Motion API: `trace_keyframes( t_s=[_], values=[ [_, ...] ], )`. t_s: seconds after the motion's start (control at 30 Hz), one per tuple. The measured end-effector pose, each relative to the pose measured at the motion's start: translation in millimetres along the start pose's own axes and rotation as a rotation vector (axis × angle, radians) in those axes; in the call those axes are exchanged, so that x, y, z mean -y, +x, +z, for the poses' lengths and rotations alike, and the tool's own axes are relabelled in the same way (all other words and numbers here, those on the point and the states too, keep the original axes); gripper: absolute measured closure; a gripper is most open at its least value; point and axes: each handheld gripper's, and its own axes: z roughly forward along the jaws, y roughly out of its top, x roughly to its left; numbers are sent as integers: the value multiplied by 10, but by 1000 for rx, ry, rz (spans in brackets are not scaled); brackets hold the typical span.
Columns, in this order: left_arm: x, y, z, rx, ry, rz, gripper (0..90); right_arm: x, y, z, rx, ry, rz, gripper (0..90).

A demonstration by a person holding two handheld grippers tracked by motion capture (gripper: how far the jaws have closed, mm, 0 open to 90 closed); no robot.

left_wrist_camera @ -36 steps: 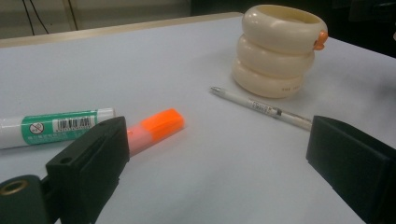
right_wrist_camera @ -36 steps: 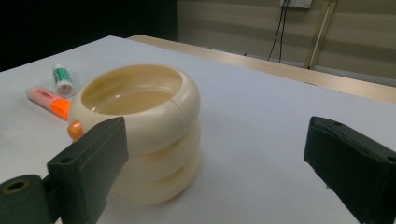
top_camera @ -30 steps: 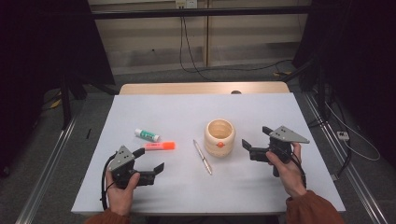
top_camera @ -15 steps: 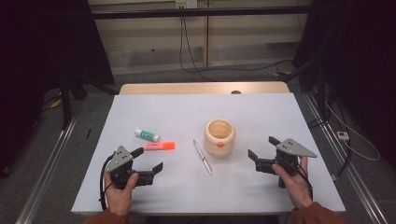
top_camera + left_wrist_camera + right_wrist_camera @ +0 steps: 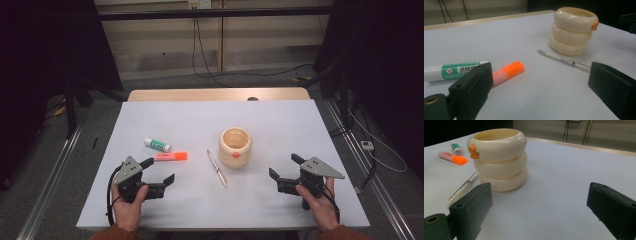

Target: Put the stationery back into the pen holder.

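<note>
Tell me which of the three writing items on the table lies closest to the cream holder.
The clear pen: it lies just left of the cream holder, near its base. The orange highlighter and the green-labelled marker lie farther left.

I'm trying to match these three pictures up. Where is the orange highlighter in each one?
High view: the orange highlighter lies left of centre, just ahead of the left tool.
Left gripper view: lower left, partly behind the near black jaw.
Right gripper view: far upper left, near the table's edge.
Shared landmark: the cream ringed cup, with the pen lying beside it.
</note>
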Motion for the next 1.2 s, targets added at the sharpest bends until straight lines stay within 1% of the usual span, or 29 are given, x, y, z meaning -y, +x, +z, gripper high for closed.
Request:
trace_keyframes(
  t_s=[0.13, 0.23, 0.3, 0.37, 0.4, 0.47, 0.53, 0.6, 0.67, 0.73, 0.8, 0.83, 0.87, 1.0, 1.07, 1.1, 1.17, 1.2],
  values=[
    [-1, 23, -7, 0, -4, 0, 57, -21, 15, -16, -12, -1, -4, 59],
    [-10, 52, -10, 17, 1, -7, 58, -13, 15, -46, -22, 4, -10, 55],
    [-21, 60, -12, 10, -1, -6, 57, 6, 17, -50, -24, 8, -11, 55],
    [-34, 66, -16, 11, -2, -1, 57, 21, 19, -44, -25, 9, -11, 55],
    [-36, 62, -14, 15, -3, -5, 57, 25, 21, -43, -26, 9, -13, 56],
    [-41, 65, -10, 13, -1, -1, 57, 29, 26, -41, -32, 5, -6, 57],
    [-55, 82, 9, 23, 7, 2, 59, 30, 31, -39, -38, 6, -18, 57],
    [-68, 106, 31, 30, 16, -1, 63, 33, 38, -39, -42, 6, -14, 57],
    [-84, 126, 45, 28, 29, -11, 63, 39, 37, -44, -44, 6, -14, 56],
    [-102, 158, 48, 42, 33, -20, 65, 36, 36, -48, -43, 3, -12, 57],
    [-116, 177, 40, 25, 22, -27, 65, 35, 34, -42, -44, 3, -12, 57],
    [-127, 185, 34, 19, 22, -19, 65, 36, 34, -39, -44, 4, -12, 57],
    [-137, 191, 30, 18, 23, -20, 65, 37, 35, -37, -46, 5, -11, 57],
    [-206, 243, -12, 39, 32, -17, 64, 36, 37, -30, -49, 7, -16, 56],
    [-236, 291, -39, 51, 42, -17, 62, 36, 38, -27, -49, 8, -15, 57],
    [-247, 317, -58, 51, 50, -19, 62, 36, 38, -26, -49, 8, -16, 56],
    [-269, 380, -96, 70, 62, -16, 57, 36, 36, -26, -49, 7, -14, 57],
    [-282, 409, -117, 72, 64, -16, 55, 36, 35, -25, -48, 8, -14, 57]
  ],
)
